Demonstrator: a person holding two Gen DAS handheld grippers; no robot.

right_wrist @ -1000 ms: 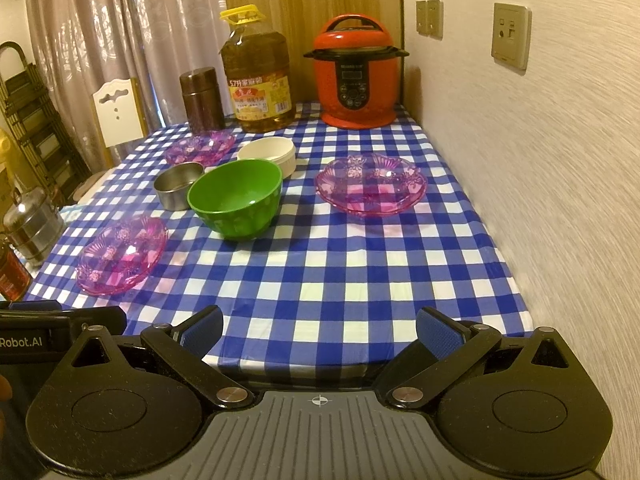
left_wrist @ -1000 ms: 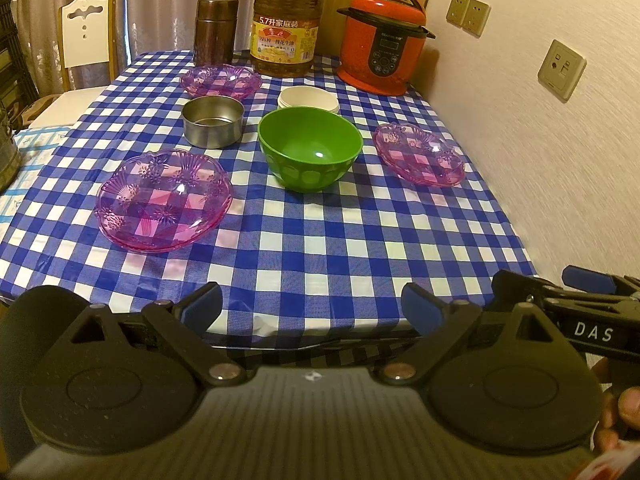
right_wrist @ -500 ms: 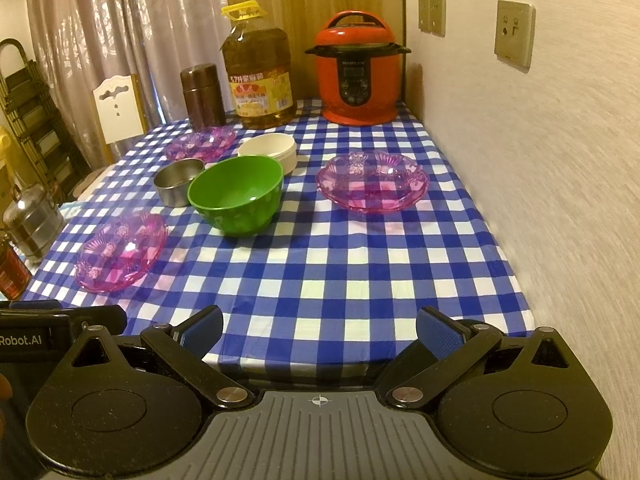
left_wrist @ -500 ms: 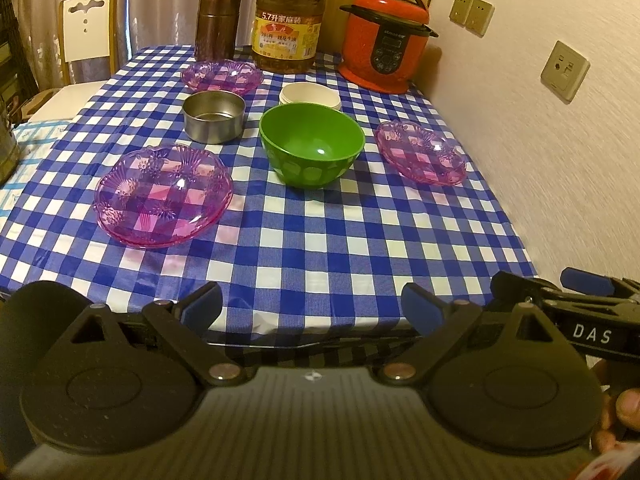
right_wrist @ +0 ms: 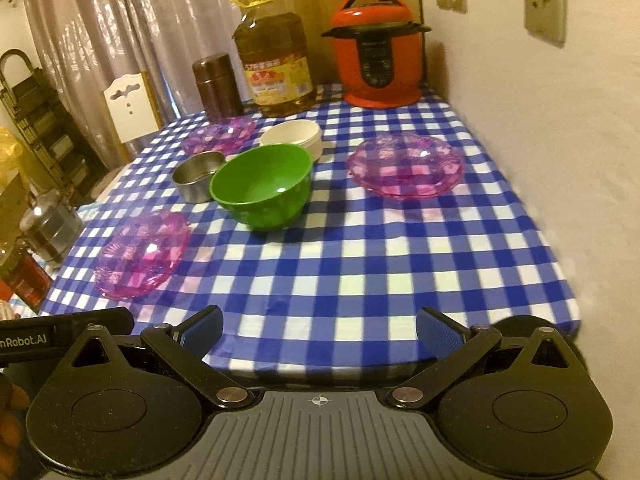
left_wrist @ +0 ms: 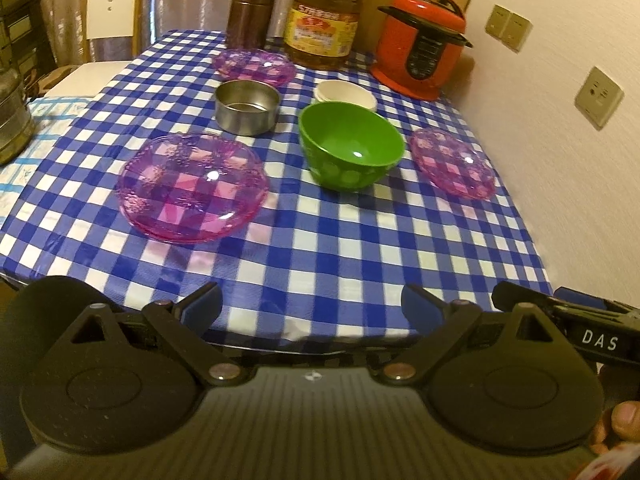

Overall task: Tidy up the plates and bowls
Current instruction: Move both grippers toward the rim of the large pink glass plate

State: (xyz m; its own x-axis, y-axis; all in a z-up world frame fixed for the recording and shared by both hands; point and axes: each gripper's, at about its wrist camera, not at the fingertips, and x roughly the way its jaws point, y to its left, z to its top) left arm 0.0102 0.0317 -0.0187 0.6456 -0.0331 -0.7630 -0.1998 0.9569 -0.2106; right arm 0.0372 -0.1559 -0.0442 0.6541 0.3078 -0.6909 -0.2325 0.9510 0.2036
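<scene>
Lots you can't make out here. The green bowl [right_wrist: 262, 190] sits in front of the steel bowl [right_wrist: 196, 176], hiding its right side, and it also covers the near edge of the white bowl [left_wrist: 346, 94] in the left wrist view. The oil jug [left_wrist: 322, 16] loses its cap off the top of that frame, and its label is too blurry to read. The right gripper [left_wrist: 576, 326] only pokes in at the edge. Only a couple of fingertips [left_wrist: 624, 420] show in the corner. The far-right table edge [right_wrist: 552, 264] is smeared with blur.
</scene>
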